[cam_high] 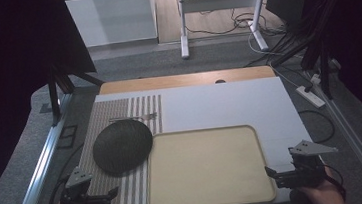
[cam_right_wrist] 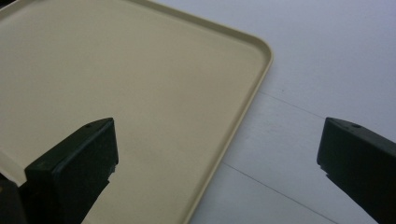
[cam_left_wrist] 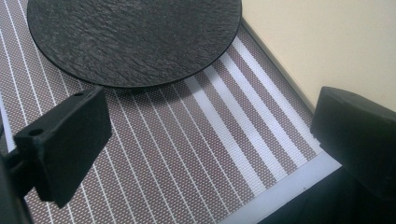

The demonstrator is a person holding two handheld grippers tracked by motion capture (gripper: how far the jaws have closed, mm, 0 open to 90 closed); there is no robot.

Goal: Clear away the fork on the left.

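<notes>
Both tools gape low: left tool [cam_high: 108, 194] beside plate [cam_high: 122, 147], right tool [cam_high: 275, 174] beside tray [cam_high: 205, 167]

A table [cam_high: 187, 80] with a wooden far edge is carrying a white sheet [cam_high: 229, 105]. A striped mat [cam_high: 127, 187] and a beige tray [cam_high: 261, 144] are lying side by side on it.
</notes>
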